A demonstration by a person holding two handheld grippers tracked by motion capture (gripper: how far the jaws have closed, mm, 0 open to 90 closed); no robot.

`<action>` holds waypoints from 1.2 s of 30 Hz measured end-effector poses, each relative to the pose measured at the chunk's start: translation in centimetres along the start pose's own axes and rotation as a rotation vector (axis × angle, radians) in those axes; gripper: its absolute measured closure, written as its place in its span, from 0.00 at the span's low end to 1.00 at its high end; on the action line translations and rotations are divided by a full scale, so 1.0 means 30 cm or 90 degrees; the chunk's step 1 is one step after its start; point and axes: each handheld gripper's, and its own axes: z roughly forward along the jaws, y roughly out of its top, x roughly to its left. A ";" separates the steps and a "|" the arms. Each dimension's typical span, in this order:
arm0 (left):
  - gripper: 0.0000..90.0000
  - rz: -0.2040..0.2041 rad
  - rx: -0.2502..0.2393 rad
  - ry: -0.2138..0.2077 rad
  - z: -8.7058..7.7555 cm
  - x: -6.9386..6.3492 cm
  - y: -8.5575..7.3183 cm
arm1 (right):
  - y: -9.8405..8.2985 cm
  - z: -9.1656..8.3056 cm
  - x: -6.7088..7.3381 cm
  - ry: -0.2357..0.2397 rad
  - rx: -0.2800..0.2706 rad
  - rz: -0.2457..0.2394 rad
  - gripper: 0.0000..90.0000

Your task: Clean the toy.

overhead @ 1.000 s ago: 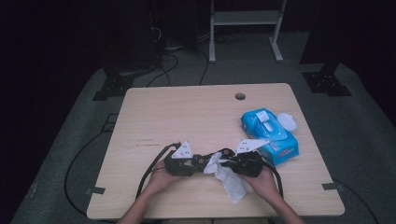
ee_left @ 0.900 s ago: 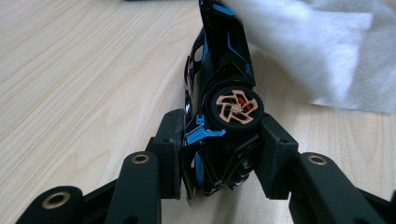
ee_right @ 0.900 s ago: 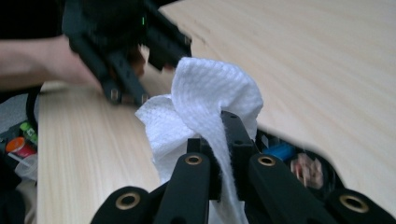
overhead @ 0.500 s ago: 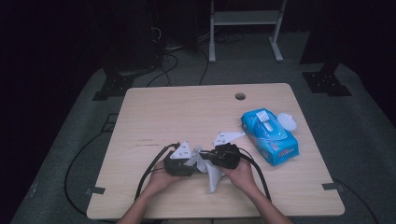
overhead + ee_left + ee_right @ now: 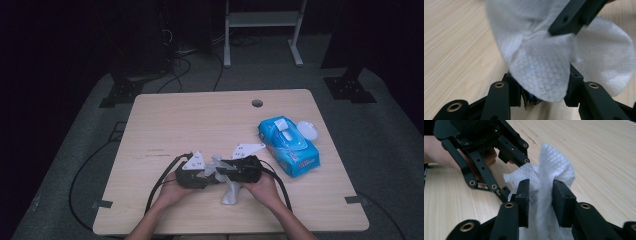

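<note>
A white wet wipe (image 5: 231, 192) hangs between my two grippers near the table's front edge. My left gripper (image 5: 544, 87) is shut on the wipe (image 5: 541, 65), which drapes over its jaw tips. My right gripper (image 5: 541, 195) faces it tip to tip. Its jaws have just been opening, and the wipe (image 5: 554, 165) stands loose in the gap between them. In the high view the left gripper (image 5: 212, 176) and right gripper (image 5: 221, 171) nearly touch, and the wipe's tail rests on the table.
A blue pack of wet wipes (image 5: 289, 146) lies at the right, with a round white lid (image 5: 307, 130) beside it. The wooden table (image 5: 200, 120) has a cable hole (image 5: 257, 103) near its far edge. Cables trail from both grippers toward the person.
My right gripper has moved left to meet the left gripper, and the wipe has bunched up between them. The left hand has stayed where it was.
</note>
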 end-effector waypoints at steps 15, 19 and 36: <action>0.65 -0.003 -0.001 -0.007 0.001 -0.001 0.002 | -0.017 0.001 -0.007 -0.018 -0.021 0.023 0.94; 0.65 -0.002 -0.002 -0.004 0.004 -0.001 0.002 | -0.005 0.028 0.014 0.013 -0.041 0.037 0.95; 0.65 -0.004 -0.005 0.004 -0.001 0.005 -0.004 | -0.022 0.029 0.021 -0.005 -0.056 0.037 0.96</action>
